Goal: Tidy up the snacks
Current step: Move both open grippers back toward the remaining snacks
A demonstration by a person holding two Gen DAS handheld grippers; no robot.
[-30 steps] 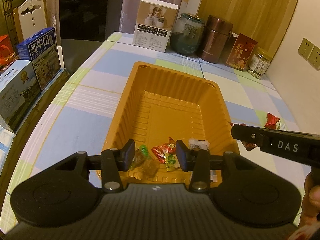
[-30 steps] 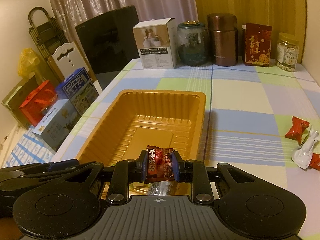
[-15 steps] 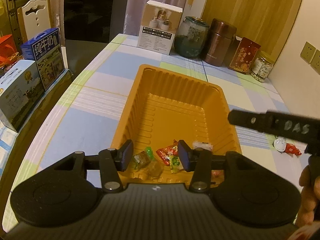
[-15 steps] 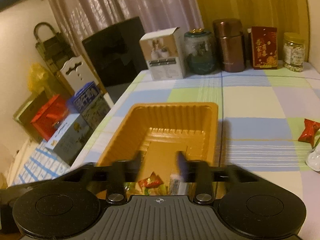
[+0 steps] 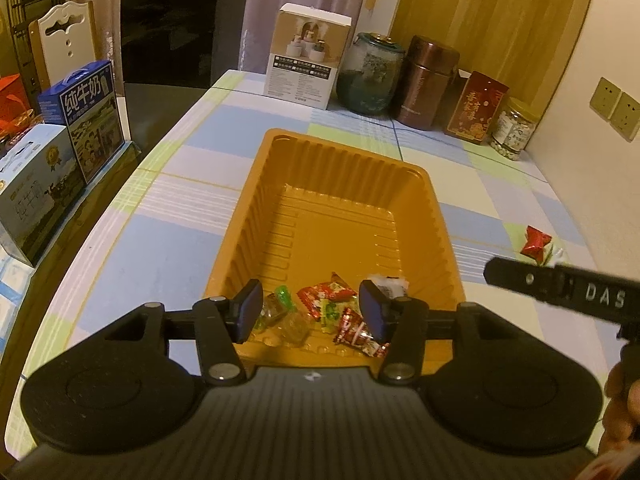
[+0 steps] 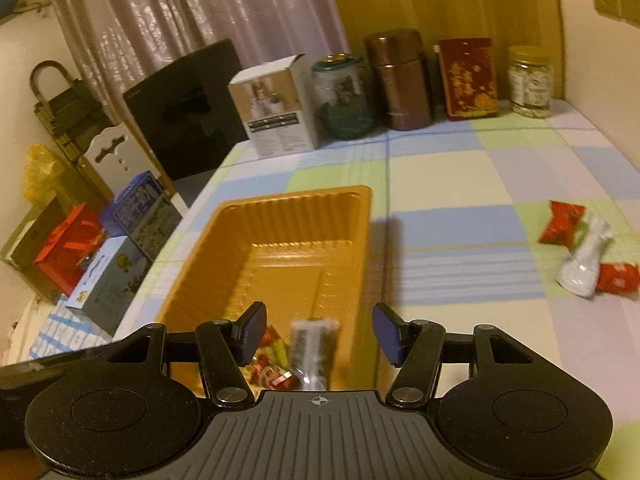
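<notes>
snacks: a small heap of wrapped sweets (image 5: pixel 332 312) at the near end of one orange tray (image 5: pixel 344 168); three more pieces (image 6: pixel 576 248) loose on the checked tablecloth (image 6: pixel 460 184), well right of the tray. left gripper (image 5: pixel 311 311) tilted down over the heap, jaws apart and just been widening, gripping nothing. right gripper (image 6: pixel 320 333) tilted down over the tray's near right edge, jaws apart; the dark red packet held a second ago is gone from between them.
</notes>
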